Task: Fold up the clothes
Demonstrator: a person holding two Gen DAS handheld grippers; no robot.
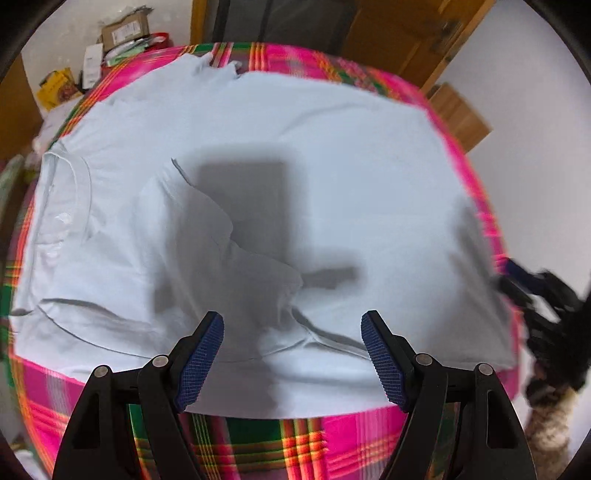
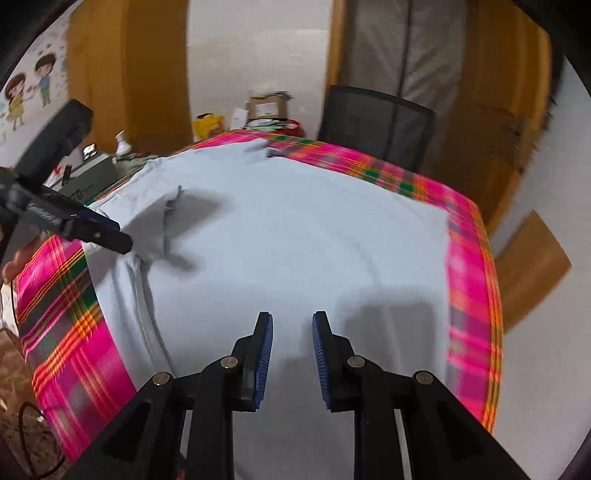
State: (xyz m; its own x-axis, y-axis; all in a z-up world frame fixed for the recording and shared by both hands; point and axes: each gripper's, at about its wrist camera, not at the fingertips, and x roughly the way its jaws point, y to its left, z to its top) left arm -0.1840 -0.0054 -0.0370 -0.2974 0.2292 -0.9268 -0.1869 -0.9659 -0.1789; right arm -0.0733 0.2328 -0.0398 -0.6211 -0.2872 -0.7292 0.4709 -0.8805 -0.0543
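Observation:
A pale white T-shirt (image 1: 332, 166) lies spread over a table with a pink plaid cloth (image 1: 295, 443). Its collar (image 1: 79, 184) points left in the left wrist view, and one sleeve (image 1: 207, 236) is folded in over the body. My left gripper (image 1: 293, 326) hovers above the shirt's near edge, open wide and holding nothing. In the right wrist view the shirt (image 2: 314, 240) fills the tabletop and my right gripper (image 2: 292, 321) hangs over it, jaws partly apart with no cloth between them. Each gripper shows in the other's view: the right gripper (image 1: 524, 284) and the left gripper (image 2: 107, 232).
A black mesh chair (image 2: 376, 122) stands behind the table's far edge. Cardboard boxes and packets (image 1: 118, 33) are piled past the far left corner, with small items on a side surface (image 2: 92, 166). Wooden doors (image 2: 491, 110) and another box (image 1: 458, 114) stand nearby.

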